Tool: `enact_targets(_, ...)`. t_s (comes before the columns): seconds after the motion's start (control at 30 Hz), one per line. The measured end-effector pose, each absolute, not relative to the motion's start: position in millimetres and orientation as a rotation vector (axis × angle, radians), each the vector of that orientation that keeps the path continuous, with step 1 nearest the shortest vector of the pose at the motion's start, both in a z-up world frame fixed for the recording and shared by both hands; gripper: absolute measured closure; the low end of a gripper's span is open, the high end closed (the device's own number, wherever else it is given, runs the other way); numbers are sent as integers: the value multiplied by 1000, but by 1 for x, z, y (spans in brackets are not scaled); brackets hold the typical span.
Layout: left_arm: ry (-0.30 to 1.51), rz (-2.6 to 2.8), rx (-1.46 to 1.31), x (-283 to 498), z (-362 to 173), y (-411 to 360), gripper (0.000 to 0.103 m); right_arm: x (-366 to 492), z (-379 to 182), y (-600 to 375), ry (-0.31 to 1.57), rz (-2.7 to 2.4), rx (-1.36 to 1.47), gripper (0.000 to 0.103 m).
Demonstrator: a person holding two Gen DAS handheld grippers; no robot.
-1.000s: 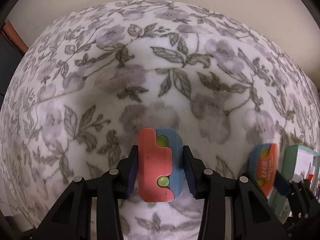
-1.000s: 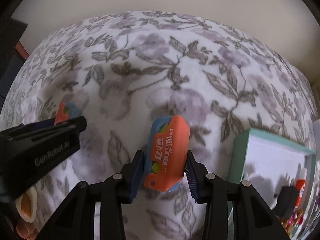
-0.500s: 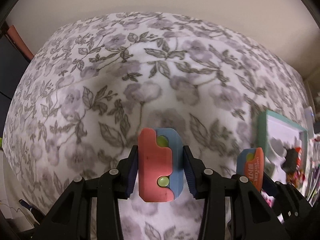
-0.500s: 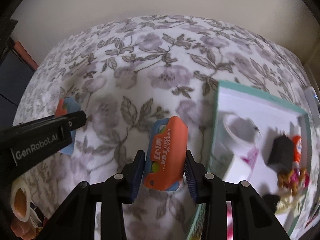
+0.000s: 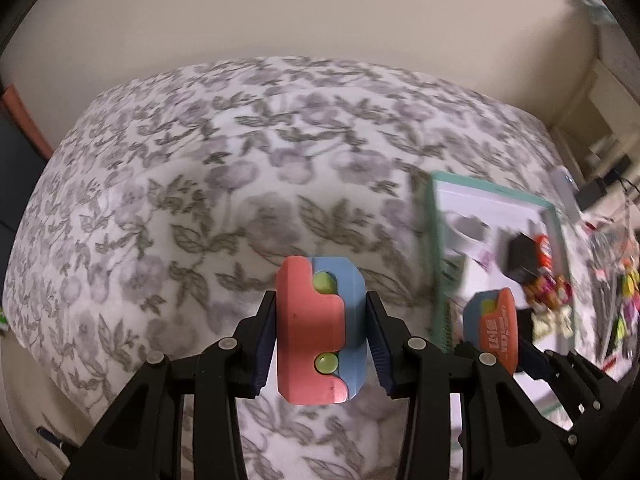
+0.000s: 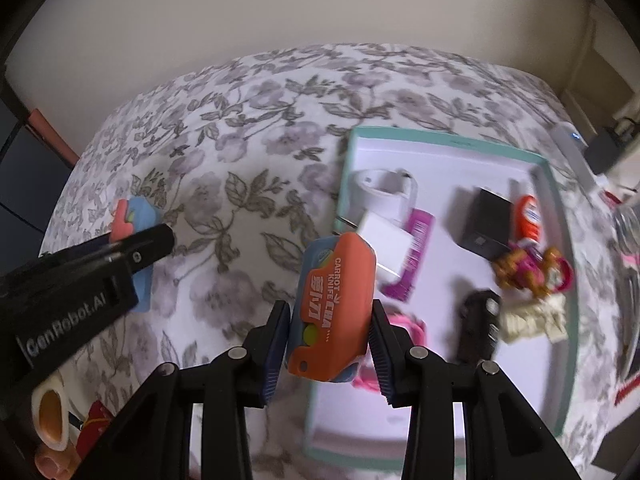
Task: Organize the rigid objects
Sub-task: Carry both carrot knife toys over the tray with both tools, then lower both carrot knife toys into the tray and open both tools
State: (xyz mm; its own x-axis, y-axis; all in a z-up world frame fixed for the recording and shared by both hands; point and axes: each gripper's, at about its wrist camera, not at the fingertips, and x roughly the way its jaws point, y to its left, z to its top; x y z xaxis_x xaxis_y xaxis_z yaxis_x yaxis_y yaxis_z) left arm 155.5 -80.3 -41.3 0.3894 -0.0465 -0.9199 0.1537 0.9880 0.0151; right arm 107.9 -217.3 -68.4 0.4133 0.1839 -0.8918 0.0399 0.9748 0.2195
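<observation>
While both tools hang above a floral bedspread point(image 5: 208, 208), each pair of tongs is pinching a small plastic toy. Between the dark pads of the left gripper point(image 5: 320, 332) sits a pink and blue toy knife point(image 5: 318, 332), upright, its two green studs facing the camera and its top poking past the fingertips. Ahead of it and out to its left lies broad bare bedspread, running up to a rounded far edge against a plain beige wall point(image 5: 320, 12). Just to its right, the right gripper point(image 6: 330, 314) clamps an orange and blue toy point(image 6: 334, 304) printed "CARROT KNIFE", tilted slightly. This toy hangs over the near left edge of a shallow white tray with a teal rim point(image 6: 440, 136), which extends ahead and to the right. Inside the tray, ahead of the toy, lie a white charger block point(image 6: 386, 246) on a magenta comb point(image 6: 412, 258) and a white cup-like piece point(image 6: 380, 190); farther right are a black box point(image 6: 486, 224), a black fob point(image 6: 480, 324) and a heap of small colourful trinkets point(image 6: 532, 268). Open white tray floor shows below the fob, near the right tong. Past the tray's right rim, blurred clutter crowds the bedspread's edge.
</observation>
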Motion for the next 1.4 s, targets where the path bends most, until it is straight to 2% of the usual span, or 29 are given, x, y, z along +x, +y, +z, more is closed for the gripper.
enact_targets(0.53, 1264, -356, 152, 99, -75, -157, 59, 65, -104, -286, 1258, -38, 296, 62)
enact_targets(1.0, 1399, -427, 49, 95, -101, -165, 59, 59, -123, -303, 1342, -66, 326, 62)
enact_targets(1.4, 1417, -405, 45, 97, -106, -159, 58, 57, -121, -301, 1333, -62, 327, 62)
